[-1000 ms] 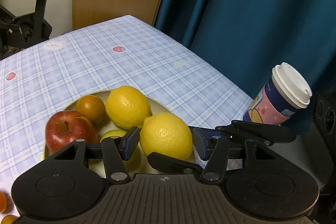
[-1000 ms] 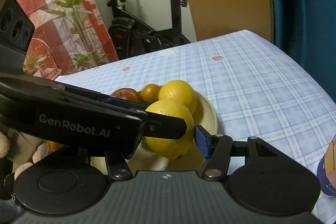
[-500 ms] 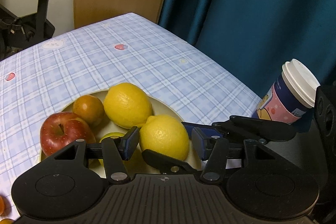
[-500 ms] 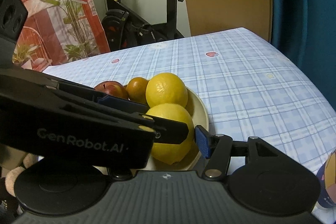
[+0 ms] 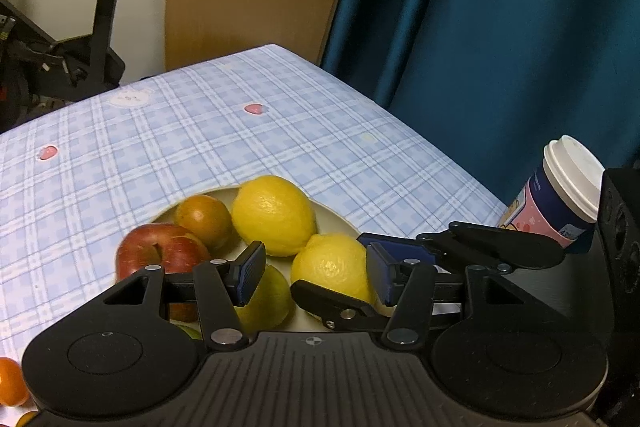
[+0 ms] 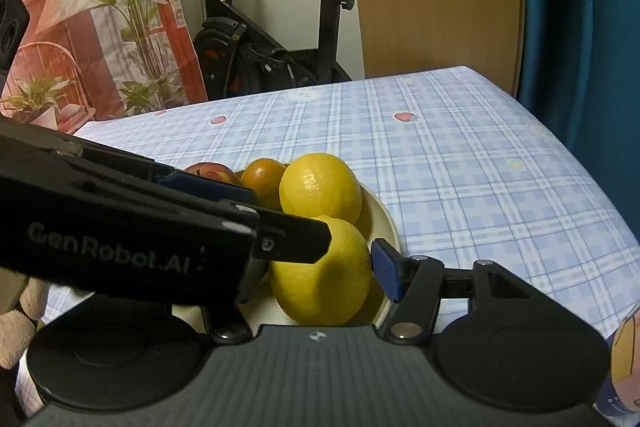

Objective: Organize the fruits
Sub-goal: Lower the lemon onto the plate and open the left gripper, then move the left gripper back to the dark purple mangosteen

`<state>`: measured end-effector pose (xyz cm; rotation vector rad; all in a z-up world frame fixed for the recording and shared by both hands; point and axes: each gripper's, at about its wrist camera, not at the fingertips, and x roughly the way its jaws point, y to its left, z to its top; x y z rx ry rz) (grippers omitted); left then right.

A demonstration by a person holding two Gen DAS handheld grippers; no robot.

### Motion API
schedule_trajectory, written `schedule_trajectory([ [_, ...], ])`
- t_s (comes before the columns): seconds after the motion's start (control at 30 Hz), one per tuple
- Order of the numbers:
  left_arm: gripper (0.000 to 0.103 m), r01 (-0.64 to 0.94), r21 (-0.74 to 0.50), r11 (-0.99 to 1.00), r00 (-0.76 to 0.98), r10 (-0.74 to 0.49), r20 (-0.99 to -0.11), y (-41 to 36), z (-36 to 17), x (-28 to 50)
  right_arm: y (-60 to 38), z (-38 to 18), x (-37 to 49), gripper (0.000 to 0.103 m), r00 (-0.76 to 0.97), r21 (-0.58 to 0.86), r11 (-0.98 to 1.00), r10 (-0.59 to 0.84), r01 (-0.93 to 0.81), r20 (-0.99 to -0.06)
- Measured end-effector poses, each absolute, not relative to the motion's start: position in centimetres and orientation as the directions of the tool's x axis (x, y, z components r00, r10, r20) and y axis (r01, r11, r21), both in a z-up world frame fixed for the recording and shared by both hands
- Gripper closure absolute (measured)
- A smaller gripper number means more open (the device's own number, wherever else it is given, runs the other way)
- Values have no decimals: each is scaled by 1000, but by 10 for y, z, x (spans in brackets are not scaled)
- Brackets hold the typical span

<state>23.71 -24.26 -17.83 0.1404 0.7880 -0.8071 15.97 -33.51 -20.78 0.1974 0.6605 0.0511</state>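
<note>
Left wrist view: the left tool [image 5: 314, 273] stands open around the near lemon [image 5: 330, 267] in the cream bowl [image 5: 334, 223], right pad touching. Right wrist view: the right tool [image 6: 320, 269] brackets that lemon [image 6: 320, 279]; grip unclear, left finger hidden.

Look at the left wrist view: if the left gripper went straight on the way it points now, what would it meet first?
Probably the near lemon in the plate. It already lies between the fingers of the left gripper, close to the right-hand pad. Depth is hard to judge, so the green fruit beside it might be touched too.
</note>
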Motion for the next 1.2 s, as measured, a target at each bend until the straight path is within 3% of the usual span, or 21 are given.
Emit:
schedule_trajectory([
  [0.57, 45, 633, -148, 760, 533, -567, -628, -189, -143, 235, -319, -178, 166, 43, 820, 171, 984, 136, -47, -556],
  [1.2, 44, 456, -123, 882, 697, -439, -567, -60, -108, 234, -260, -160, 197, 43, 821, 187, 965, 255, -184, -510],
])
